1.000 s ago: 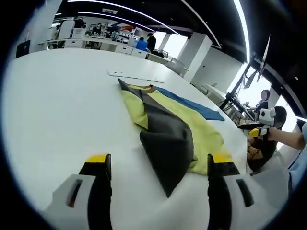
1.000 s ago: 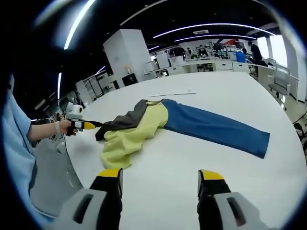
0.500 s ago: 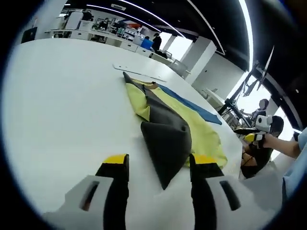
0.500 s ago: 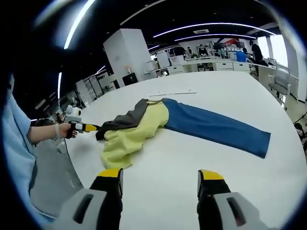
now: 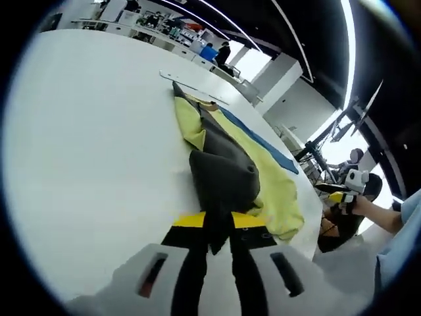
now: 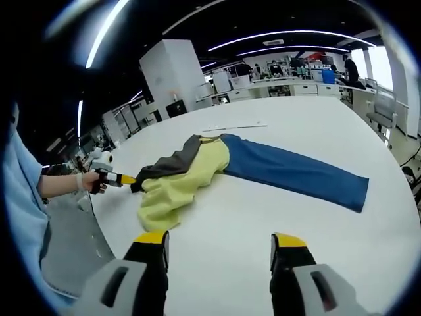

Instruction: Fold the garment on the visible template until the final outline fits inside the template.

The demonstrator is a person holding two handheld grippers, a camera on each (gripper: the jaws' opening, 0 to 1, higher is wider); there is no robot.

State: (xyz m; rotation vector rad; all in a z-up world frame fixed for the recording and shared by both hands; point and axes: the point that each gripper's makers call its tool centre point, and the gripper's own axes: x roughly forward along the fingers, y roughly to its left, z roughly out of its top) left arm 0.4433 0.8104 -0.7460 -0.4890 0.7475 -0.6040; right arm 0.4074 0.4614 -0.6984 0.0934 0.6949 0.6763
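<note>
- Yellow-tipped left gripper (image 5: 219,227) jaws are clamping the dark grey sleeve tip (image 5: 217,238) of the garment (image 6: 197,172).
- We are seeing the garment lying partly folded on the white table (image 6: 316,131), its blue sleeve (image 6: 296,174) stretched flat.
- We are holding the right gripper (image 6: 218,248) above the table, jaws spread apart.

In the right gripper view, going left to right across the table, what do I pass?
Person's hand → left gripper shut on the dark grey sleeve → yellow part of the garment → blue part.
</note>
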